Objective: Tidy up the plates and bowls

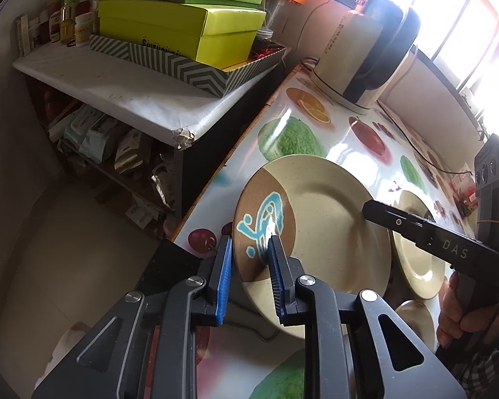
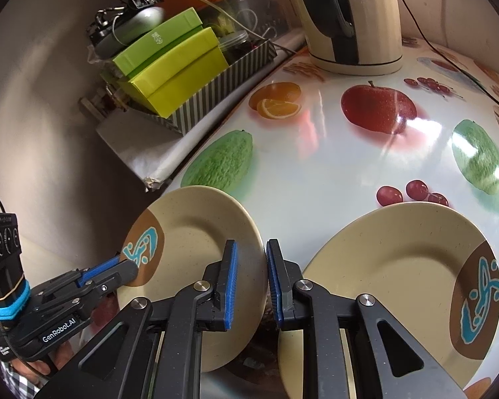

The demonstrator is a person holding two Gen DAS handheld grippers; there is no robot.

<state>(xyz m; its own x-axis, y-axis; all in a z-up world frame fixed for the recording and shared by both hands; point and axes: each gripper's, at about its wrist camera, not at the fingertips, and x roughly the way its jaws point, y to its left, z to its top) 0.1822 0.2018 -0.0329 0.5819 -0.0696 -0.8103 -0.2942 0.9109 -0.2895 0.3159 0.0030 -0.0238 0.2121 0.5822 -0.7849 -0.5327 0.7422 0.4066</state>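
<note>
Fingers of both grippers (image 1: 249,252) (image 2: 251,262) pinched one plate's (image 2: 196,232) opposite rims; uneven lifting could tip it onto its neighbour (image 2: 399,266).

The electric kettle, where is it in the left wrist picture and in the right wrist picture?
Left wrist view: the kettle stands upper right, at the far end of the fruit-print table, under the bright window.
Right wrist view: the kettle is at top centre, partly cut off.
Shared landmark: the green boxes lie left of it in both.
</note>
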